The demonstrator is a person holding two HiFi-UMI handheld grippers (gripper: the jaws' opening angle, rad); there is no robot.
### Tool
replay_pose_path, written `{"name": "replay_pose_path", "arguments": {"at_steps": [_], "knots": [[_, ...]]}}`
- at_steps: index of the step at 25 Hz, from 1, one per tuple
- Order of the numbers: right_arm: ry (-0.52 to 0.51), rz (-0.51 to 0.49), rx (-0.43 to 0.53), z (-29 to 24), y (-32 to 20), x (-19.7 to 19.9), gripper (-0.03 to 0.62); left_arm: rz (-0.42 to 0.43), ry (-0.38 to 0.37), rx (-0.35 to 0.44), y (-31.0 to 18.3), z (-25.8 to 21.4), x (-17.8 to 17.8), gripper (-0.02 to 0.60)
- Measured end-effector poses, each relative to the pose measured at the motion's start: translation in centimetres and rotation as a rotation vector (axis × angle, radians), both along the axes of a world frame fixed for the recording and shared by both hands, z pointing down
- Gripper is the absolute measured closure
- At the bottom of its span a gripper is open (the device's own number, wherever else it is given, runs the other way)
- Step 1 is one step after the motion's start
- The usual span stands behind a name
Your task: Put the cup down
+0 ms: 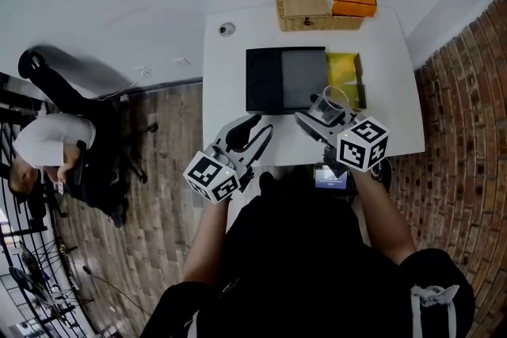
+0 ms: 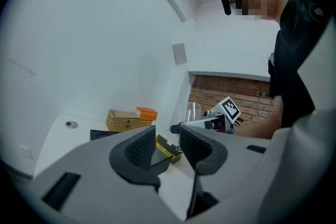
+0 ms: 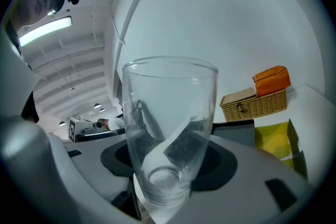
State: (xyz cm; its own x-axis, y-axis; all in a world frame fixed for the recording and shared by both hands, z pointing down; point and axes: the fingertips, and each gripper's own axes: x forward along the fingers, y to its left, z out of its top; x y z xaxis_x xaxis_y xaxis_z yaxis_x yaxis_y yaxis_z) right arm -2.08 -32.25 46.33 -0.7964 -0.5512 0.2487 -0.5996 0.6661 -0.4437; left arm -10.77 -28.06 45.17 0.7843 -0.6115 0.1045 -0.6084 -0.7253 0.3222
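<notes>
A clear glass cup (image 3: 169, 128) stands upright between the dark pads of my right gripper (image 3: 168, 168), which is shut on its lower part. From the head view, that cup (image 1: 333, 100) and right gripper (image 1: 322, 119) hang over the near edge of the white table (image 1: 230, 75), beside a black tray (image 1: 265, 79). My left gripper (image 1: 255, 135) is lower and to the left, open, with nothing between its pads. In the left gripper view my left gripper (image 2: 167, 145) stands apart from the cup (image 2: 193, 110).
A wicker basket (image 1: 309, 10) with an orange box (image 1: 353, 1) sits at the table's far edge. A yellow box (image 1: 345, 75) lies right of the tray. A small round fitting (image 1: 227, 28) is at the far left corner. A seated person (image 1: 47, 146) is left.
</notes>
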Motion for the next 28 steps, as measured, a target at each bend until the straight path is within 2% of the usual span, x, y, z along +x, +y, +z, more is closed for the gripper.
{"name": "replay_pose_path", "arguments": {"at_steps": [6,20,28], "knots": [[-0.005,0.005,0.017,-0.8,-0.8,-1.3,0.322,0.028,0.006,0.023,-0.6,-0.7,-0.1,0.434],[-0.008,-0.023,0.005,-0.3,-1.2,-2.3,0.322,-0.003,0.005,0.027,-0.9,-0.8,-1.1,0.434],[0.086,-0.054,-0.013,2.4,-4.0,-1.0,0.322,-0.045,-0.016,-0.004,-1.1,0.1,-2.5,0.434]]}}
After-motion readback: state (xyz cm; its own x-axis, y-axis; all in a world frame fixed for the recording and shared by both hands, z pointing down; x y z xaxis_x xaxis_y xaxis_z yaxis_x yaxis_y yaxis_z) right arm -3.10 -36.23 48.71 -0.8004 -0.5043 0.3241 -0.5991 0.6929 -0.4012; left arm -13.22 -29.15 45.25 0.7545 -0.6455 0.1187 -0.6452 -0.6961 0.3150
